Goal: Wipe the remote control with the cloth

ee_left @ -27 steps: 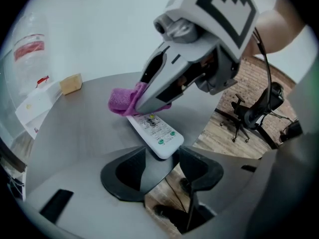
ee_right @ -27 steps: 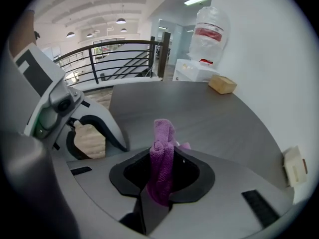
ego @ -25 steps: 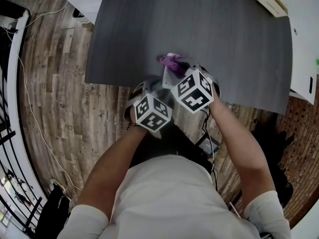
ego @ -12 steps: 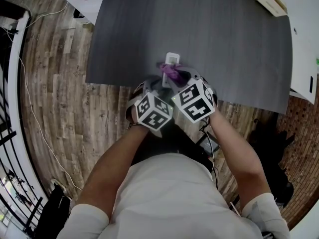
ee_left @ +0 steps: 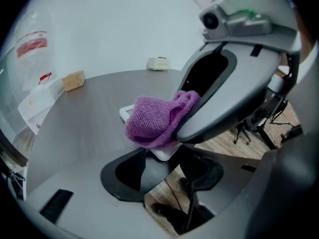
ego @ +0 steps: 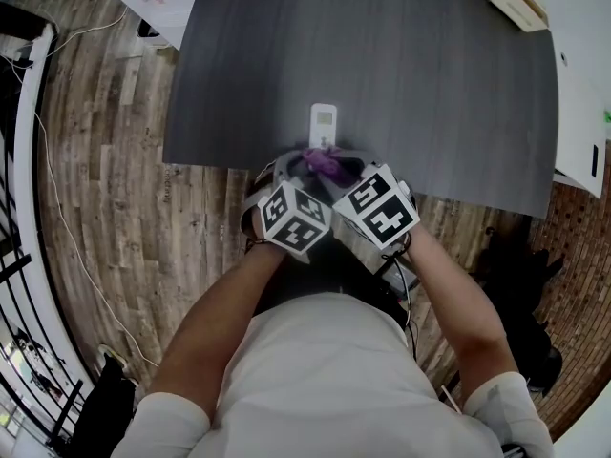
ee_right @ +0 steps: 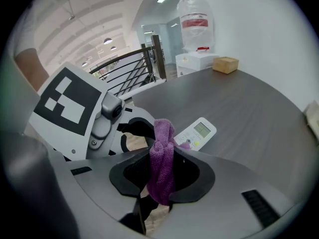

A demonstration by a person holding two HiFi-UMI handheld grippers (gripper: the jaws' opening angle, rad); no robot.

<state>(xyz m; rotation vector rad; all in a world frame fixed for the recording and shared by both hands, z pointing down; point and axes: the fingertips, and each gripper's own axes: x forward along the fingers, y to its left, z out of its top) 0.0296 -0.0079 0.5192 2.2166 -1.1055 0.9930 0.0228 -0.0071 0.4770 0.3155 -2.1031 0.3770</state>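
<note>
Over the wood-plank floor (ego: pixel 105 189) stands a broad dark grey table (ego: pixel 401 65), and a person in a white shirt (ego: pixel 325 380) leans at its near edge with both arms stretched forward, a claw in each hand. Both claws meet close together at that edge, their marker cubes almost side by side. The left gripper (ee_left: pixel 162 158) has its jaws set fairly wide and closed on the near end of the remote control (ego: pixel 323 122), a slim white one with a small screen. It lies lengthwise on the tabletop near the edge, its screen end pointing away from the person and its near end hidden under the fabric. The right gripper (ee_right: pixel 162 168) sits just to the right, its jaws narrow and pinched on the purple cloth (ee_left: pixel 152 121), which bunches up between them. The cloth's loose fold rests on the near part of the remote, touching it, while the screen and upper buttons stay uncovered. Well apart from all this, a small cardboard box (ee_right: pixel 225 64) sits at the table's far side, and a small white box (ee_left: pixel 158 63) sits at its far edge.
</note>
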